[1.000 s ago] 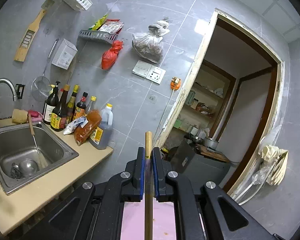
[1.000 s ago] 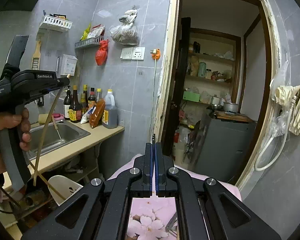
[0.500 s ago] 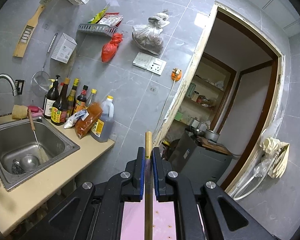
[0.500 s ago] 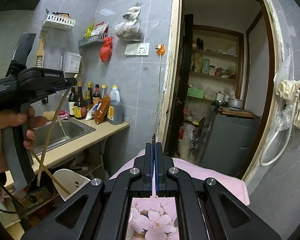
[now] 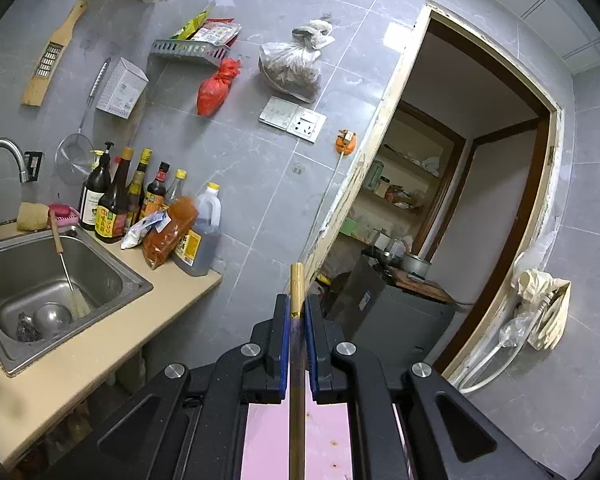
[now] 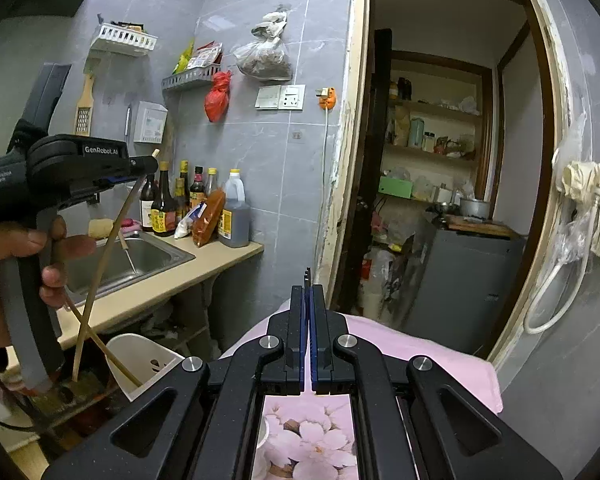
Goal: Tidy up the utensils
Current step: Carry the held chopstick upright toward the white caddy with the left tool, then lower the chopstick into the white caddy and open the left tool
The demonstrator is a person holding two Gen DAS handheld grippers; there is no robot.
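Note:
My left gripper [image 5: 296, 300] is shut on a wooden chopstick [image 5: 297, 280] whose end sticks out past the fingertips. The right wrist view shows that same left gripper [image 6: 140, 166] in a person's hand [image 6: 16, 248], with the chopstick [image 6: 108, 248] hanging down at a slant. A second chopstick [image 6: 114, 356] crosses it low down and leans into a white utensil holder [image 6: 140, 356]. My right gripper [image 6: 309, 290] is shut, and a thin dark utensil tip [image 6: 308, 274] pokes out between its pads; what kind of utensil it is I cannot tell.
A steel sink [image 5: 120, 280] with a ladle and brush sits in the beige counter [image 5: 100, 356] on the left. Sauce bottles [image 5: 112, 208] line the tiled wall. An open doorway [image 5: 480, 200] on the right leads to shelves. A pink cloth [image 6: 420, 352] lies under the right gripper.
Both views have drifted only slightly. The left gripper still holds the chopstick and the right gripper stays shut.

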